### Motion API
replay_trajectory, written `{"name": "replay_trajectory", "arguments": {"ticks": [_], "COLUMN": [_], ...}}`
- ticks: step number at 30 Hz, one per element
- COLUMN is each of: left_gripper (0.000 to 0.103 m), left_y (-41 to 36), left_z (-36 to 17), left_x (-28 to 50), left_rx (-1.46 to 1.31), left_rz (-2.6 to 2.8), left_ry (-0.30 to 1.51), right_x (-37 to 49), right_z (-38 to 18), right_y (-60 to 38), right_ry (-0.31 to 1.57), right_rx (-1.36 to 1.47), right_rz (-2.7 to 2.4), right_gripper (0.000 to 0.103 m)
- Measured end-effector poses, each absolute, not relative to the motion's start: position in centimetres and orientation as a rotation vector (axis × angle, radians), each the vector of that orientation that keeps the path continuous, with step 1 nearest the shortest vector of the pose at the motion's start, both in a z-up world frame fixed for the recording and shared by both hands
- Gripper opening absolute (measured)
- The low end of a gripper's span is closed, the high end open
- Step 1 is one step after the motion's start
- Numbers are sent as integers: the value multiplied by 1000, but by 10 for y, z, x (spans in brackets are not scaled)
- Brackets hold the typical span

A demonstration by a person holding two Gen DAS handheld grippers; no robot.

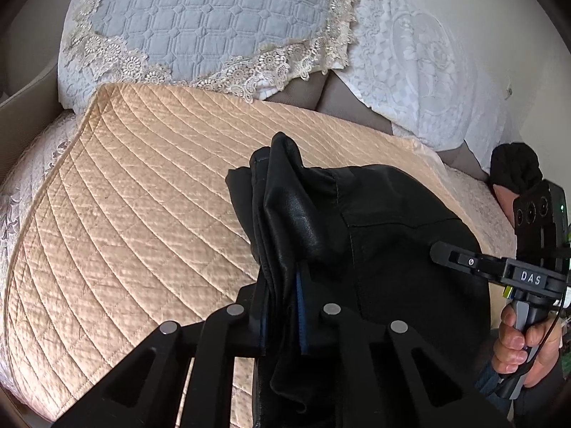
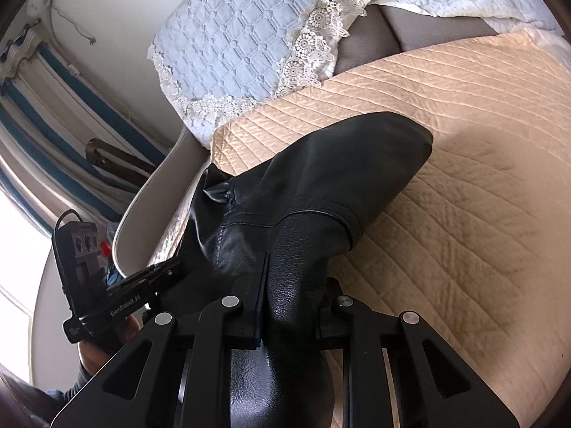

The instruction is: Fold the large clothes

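the work surface is a sofa seat covered by a peach quilted cover (image 1: 125, 214) stitched in curved parallel lines; it fills most of both views. a brown-grey sofa backrest (image 2: 360, 35) shows between the cushions. against it leans a pale blue quilted cushion (image 1: 214, 18) with a cream lace border, and beside that a white embossed cushion (image 1: 421, 57). a plain white wall (image 2: 117, 7) rises behind, and a blue-and-white striped curtain (image 2: 46, 82) hangs at the left of the right wrist view.

the black leather garment (image 2: 339, 171) lies on the peach cover near its front edge, partly lifted and bunched. the material is smooth, glossy, finely grained, with visible seams and a rolled hem. one broad panel extends flat toward the cushions.

the left gripper (image 1: 282, 306) is clenched on a gathered fold of the garment, with several layers and a blue lining edge pinched between its fingers. the right gripper (image 2: 296, 296) is clamped on a thicker roll of the same leather. the person's right hand (image 1: 524, 342) grips that tool's handle.
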State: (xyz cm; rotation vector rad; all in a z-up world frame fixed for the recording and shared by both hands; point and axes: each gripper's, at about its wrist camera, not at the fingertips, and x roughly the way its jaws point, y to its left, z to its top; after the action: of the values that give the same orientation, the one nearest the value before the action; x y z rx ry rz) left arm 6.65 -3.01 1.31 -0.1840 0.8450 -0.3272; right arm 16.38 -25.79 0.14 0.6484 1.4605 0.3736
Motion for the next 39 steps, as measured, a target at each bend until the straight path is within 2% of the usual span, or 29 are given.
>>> {"name": "replay_trajectory", "arguments": {"ticks": [6,9,11,14,15,17,18,19,21,23,24,27,28,30,35,39], "left_gripper": [8,12,16,15,17,31,41,47,47,54,61,67,76,86,86,85], "left_y": [-30,-23,-17,-10,-8,-4,-3,0,6,13,16,26,28,24,6,-6], "left_z": [19,11,2,-15,-21,-30,-31,-32,-32,-31,-31,-28,-26,-25,-53,-57], "left_x": [69,77,78,73,73,75,76,77,82,87,89,96,97,100,114,113], "left_rx": [-205,-242,-256,-229,-238,-263,-271,-289,-359,-429,-461,-576,-590,-581,-546,-502], "left_rz": [-369,-364,-351,-298,-297,-288,-280,-277,-296,-328,-342,-406,-422,-451,-486,-513], "left_ry": [805,863,895,940,961,987,986,988,998,1004,1000,977,967,950,1073,1056], "right_x": [166,159,153,142,140,138,138,138,139,140,141,140,140,140,140,142], "right_z": [-1,-13,-24,-40,-43,-47,-50,-50,-51,-52,-53,-53,-53,-54,-58,-62], "right_y": [-259,-267,-277,-292,-294,-294,-294,-294,-293,-294,-295,-294,-293,-293,-293,-291], "right_ry": [1469,1523,1559,1591,1589,1594,1599,1602,1596,1594,1594,1594,1592,1591,1600,1610], "right_rx": [655,651,675,729,742,772,783,785,788,794,797,794,796,800,812,819], "right_rz": [367,341,317,272,274,292,300,305,311,316,317,322,325,327,326,334], "right_gripper": [19,20,28,42,44,53,55,56,56,57,58,58,58,59,60,60]}}
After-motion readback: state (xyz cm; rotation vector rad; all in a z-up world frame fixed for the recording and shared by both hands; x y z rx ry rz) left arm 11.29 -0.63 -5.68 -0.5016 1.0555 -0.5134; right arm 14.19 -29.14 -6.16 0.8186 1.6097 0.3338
